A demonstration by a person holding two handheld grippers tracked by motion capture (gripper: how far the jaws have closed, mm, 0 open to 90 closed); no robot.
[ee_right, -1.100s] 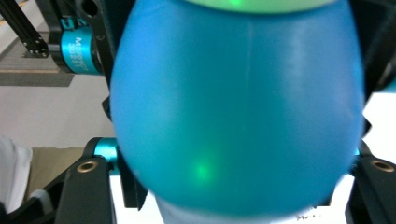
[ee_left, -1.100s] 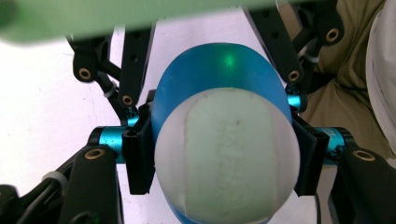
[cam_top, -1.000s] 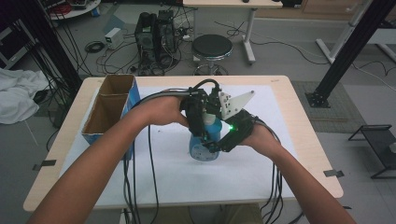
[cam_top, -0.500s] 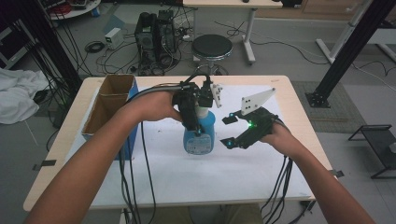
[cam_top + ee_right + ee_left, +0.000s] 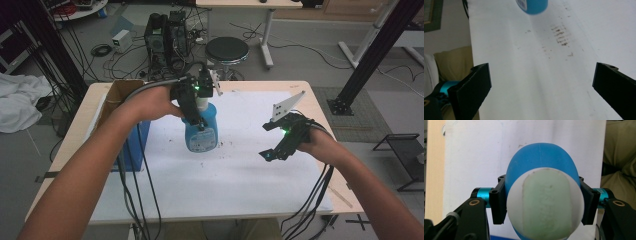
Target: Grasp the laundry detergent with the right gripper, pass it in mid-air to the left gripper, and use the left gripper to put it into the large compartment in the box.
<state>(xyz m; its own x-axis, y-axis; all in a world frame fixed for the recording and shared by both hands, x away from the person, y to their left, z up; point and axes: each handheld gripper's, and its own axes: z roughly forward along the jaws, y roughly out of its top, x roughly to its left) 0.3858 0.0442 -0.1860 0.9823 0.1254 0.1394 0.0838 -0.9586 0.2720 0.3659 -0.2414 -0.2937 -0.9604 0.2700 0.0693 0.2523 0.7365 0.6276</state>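
The left gripper (image 5: 196, 107) is pinching the blue bottle (image 5: 201, 131) at its white cap (image 5: 545, 203), holding it upright near the middle of the white sheet (image 5: 240, 190), while the right gripper (image 5: 280, 142) is hovering with jaws spread wide over open paper toward the table's (image 5: 320, 107) right edge.

Grey floor (image 5: 310, 55) – round black stool (image 5: 227, 50), tangled cables (image 5: 100, 50).
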